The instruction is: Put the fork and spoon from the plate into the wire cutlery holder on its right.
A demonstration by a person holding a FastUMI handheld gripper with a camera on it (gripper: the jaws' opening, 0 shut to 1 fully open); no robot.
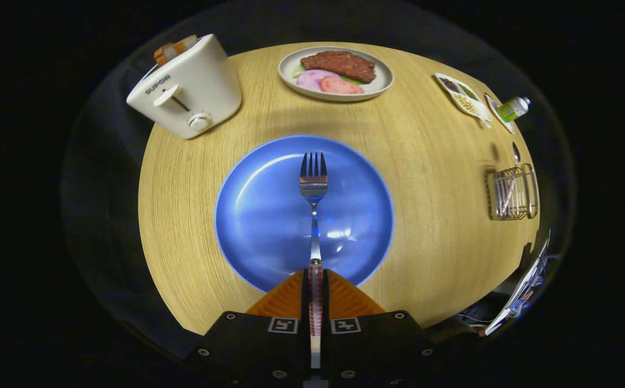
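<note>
A metal fork [313,194] with a red-and-white patterned handle points straight ahead, tines over the middle of the blue plate [258,215]. My gripper [316,276] is shut on the fork's handle, both fingers pressing its sides at the plate's near rim. Whether the fork rests on the plate or hangs just above it I cannot tell. The wire cutlery holder [512,193] stands on the table to the plate's right, and a spoon [513,170] stands in it with its bowl poking up above the rim.
A white toaster [188,89] with bread in it stands beyond the plate to the left. A grey plate of meat and vegetables [336,73] sits at the far side. A small divided dish [462,95] and a green bottle [513,108] lie far right on the round wooden table [431,161].
</note>
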